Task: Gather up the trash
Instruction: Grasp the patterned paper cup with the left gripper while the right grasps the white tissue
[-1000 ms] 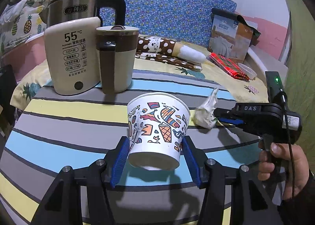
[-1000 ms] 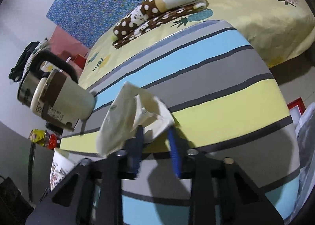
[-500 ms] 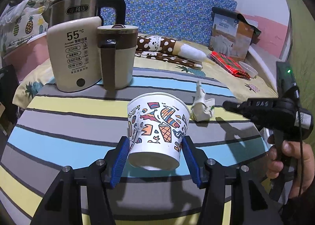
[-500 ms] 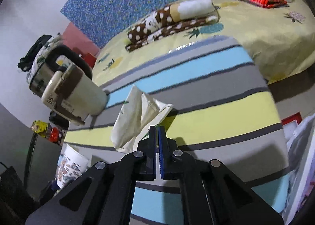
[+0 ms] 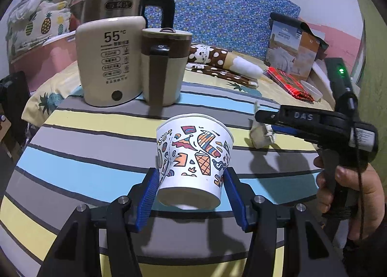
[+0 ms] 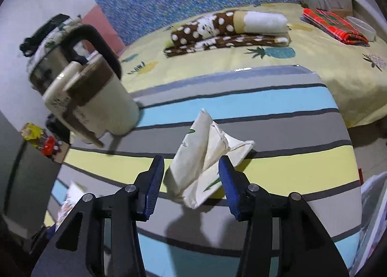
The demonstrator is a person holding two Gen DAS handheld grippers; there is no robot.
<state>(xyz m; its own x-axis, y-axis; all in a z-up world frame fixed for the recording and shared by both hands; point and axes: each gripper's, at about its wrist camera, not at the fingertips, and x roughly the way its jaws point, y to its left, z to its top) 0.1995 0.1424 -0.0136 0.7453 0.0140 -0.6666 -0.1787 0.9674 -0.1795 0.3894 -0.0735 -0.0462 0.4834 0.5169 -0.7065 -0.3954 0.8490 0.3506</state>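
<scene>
My left gripper (image 5: pixel 191 194) is shut on a patterned paper cup (image 5: pixel 193 156) and holds it upright above the striped table (image 5: pixel 72 156). A crumpled white wrapper (image 6: pixel 205 156) lies on the table; it also shows in the left wrist view (image 5: pixel 261 135). My right gripper (image 6: pixel 191 183) is open with a finger on each side of the wrapper's near end. In the left wrist view the right gripper (image 5: pixel 268 123) reaches in from the right, held by a hand (image 5: pixel 350 192).
A cream kettle (image 5: pixel 111 59) and a brown-and-cream mug (image 5: pixel 164 66) stand at the table's back left; both show in the right wrist view (image 6: pixel 89 97). Behind the table is a bed (image 6: pixel 314 59) with folded blankets (image 6: pixel 229 30). The table's edge (image 6: pixel 348 131) is close on the right.
My right gripper has opened from shut and moved forward, so its fingers now straddle the wrapper. My left gripper still holds the cup in place.
</scene>
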